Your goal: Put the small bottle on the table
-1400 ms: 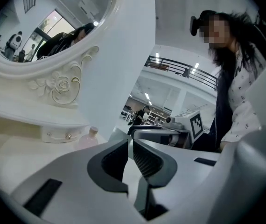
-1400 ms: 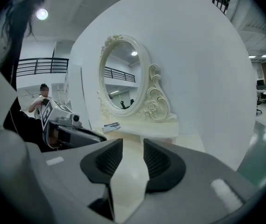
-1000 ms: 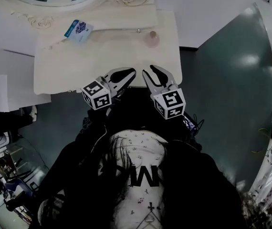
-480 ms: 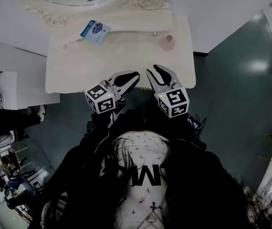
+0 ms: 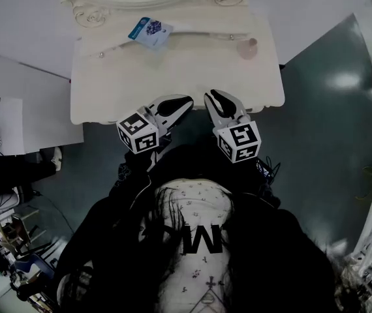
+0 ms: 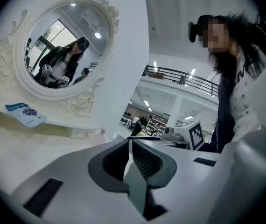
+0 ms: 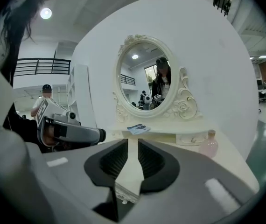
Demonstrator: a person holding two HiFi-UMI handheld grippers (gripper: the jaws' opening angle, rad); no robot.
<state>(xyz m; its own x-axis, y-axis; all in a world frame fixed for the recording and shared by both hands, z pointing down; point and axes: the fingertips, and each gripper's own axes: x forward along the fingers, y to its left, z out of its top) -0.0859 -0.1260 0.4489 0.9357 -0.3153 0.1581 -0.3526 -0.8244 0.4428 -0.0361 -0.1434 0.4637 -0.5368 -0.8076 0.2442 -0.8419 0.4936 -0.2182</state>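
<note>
The small pink bottle (image 5: 247, 47) stands upright on the cream dressing table (image 5: 173, 77), near its back right; the right gripper view shows the bottle (image 7: 209, 143) ahead to the right. My left gripper (image 5: 187, 101) hovers at the table's front edge, shut and empty, its pads together (image 6: 129, 141). Beside it my right gripper (image 5: 210, 95) points at the table. Its jaws have just been closing and stand slightly apart with nothing between them (image 7: 133, 141). Both grippers are well short of the bottle.
An oval mirror (image 7: 144, 80) in an ornate frame rises at the table's back, over a small drawer shelf (image 7: 189, 136). A blue and white packet (image 5: 149, 30) lies on that shelf. Grey floor (image 5: 323, 109) lies right of the table, and a white unit (image 5: 16, 119) stands to its left.
Both grippers have drawn back and to the left, away from the bottle, which stays on the table. The right gripper's jaws have narrowed. The left jaws stay shut.
</note>
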